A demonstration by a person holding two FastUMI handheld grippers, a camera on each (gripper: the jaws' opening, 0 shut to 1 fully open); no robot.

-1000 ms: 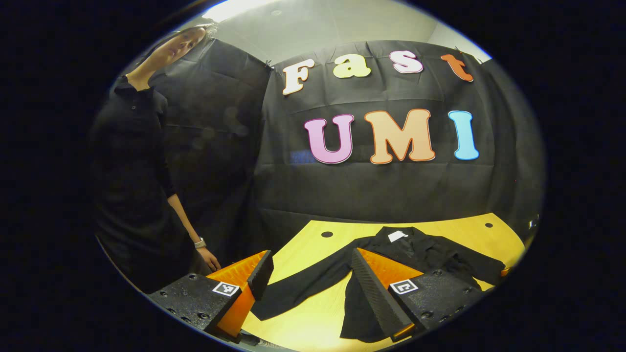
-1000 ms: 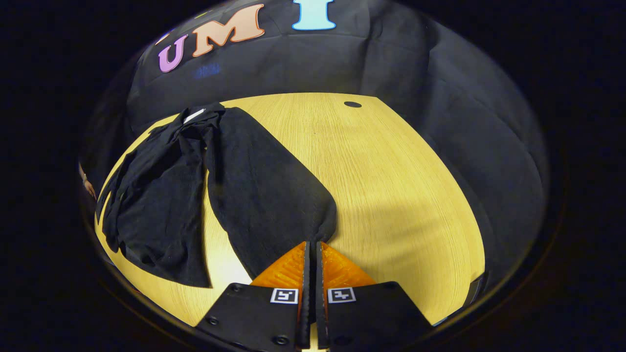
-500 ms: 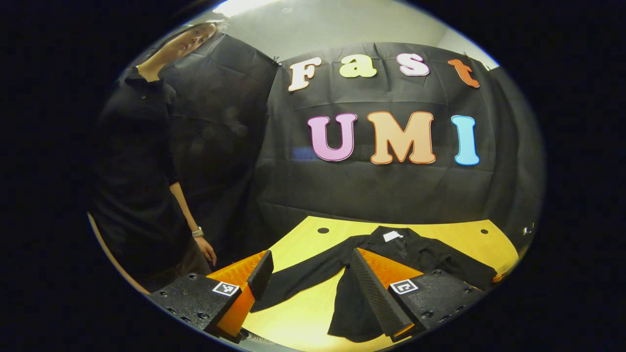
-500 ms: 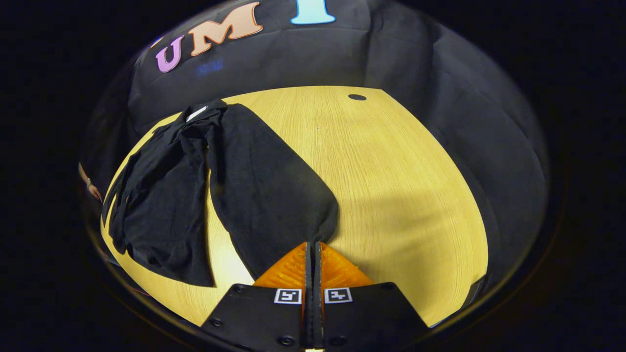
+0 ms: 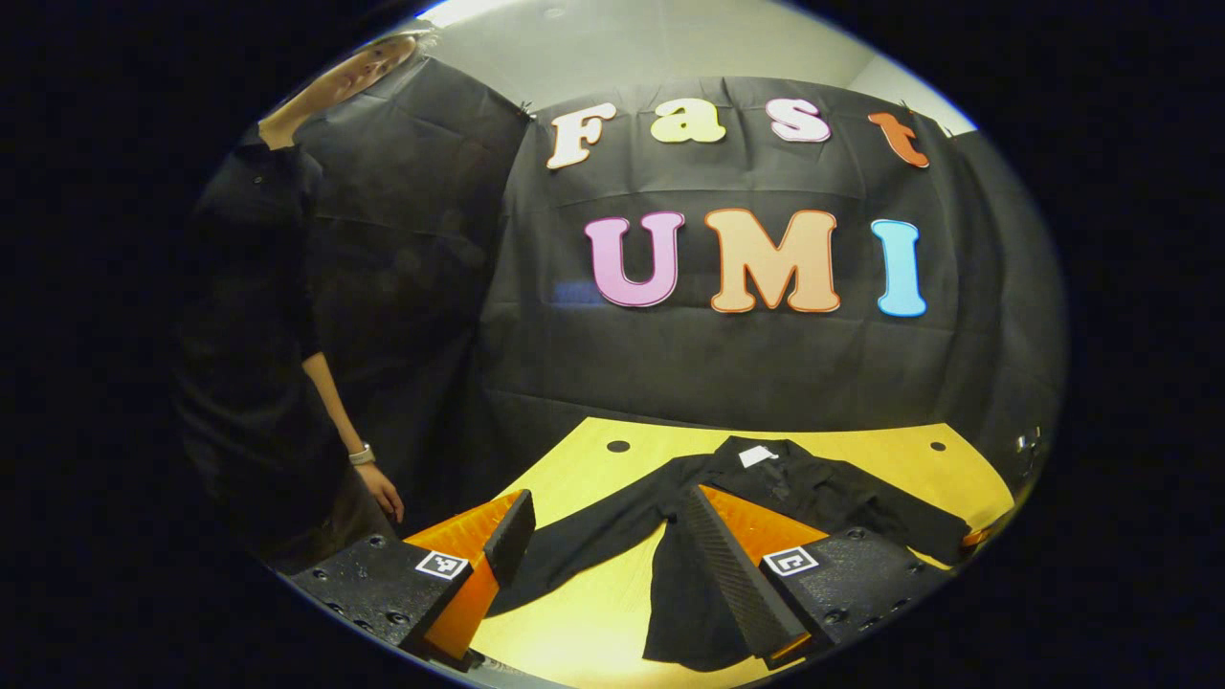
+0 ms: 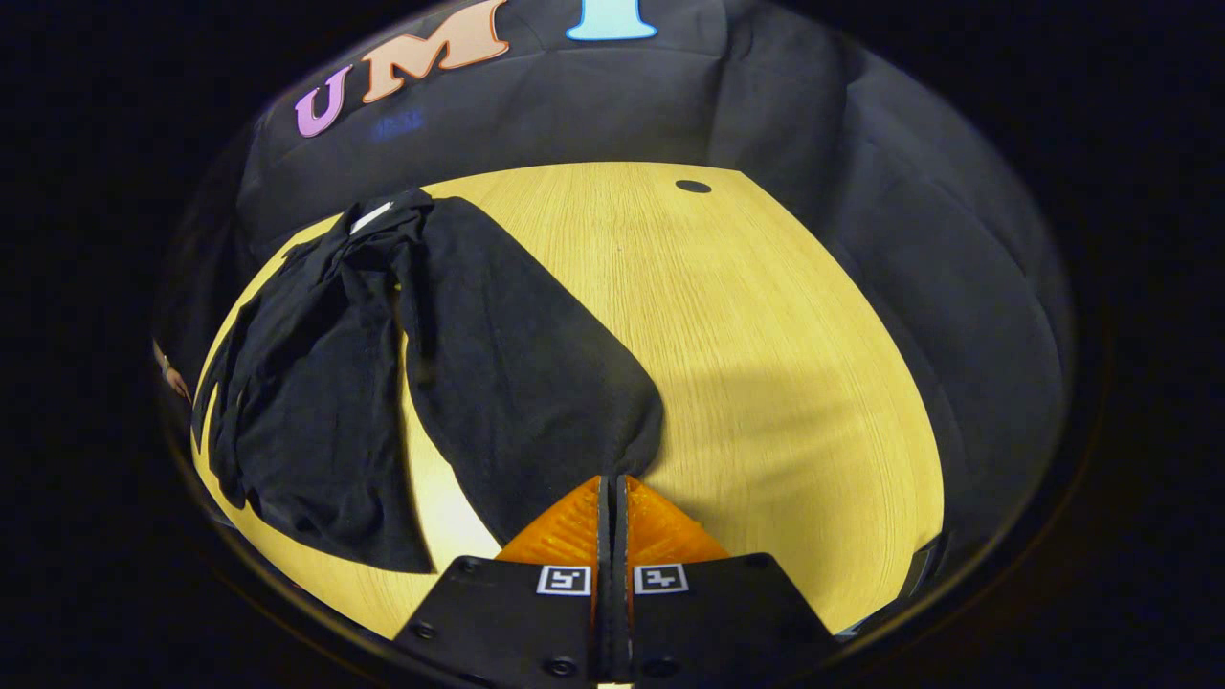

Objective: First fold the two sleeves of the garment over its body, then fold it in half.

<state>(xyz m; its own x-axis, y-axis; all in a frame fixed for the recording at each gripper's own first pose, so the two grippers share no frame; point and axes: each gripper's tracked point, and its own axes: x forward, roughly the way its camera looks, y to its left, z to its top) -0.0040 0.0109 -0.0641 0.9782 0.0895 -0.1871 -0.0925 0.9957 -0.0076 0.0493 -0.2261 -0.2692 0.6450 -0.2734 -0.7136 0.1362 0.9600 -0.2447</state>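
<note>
Landmark: black long-sleeved cloth garment, lying spread on the yellow wooden table.
Far left: a person's bare hand, hanging beside the table, well apart from the garment.
Left gripper: orange-and-black fingers spread wide, holding nothing, up above the near side of the garment.
Left sleeve: lying flat, reaching out from the body toward the gap between the spread fingers.
Garment body: bunched a bit, to the left of the right sleeve, with bare table between them near the bottom edge.
Right sleeve: long and straight, running from the collar down to the right gripper.
Right gripper: orange fingers pressed together, pinching the cuff end of the right sleeve.
Next move, a guess: carry the cuff left, across the gap, onto the body; right gripper nearest for this.
</note>
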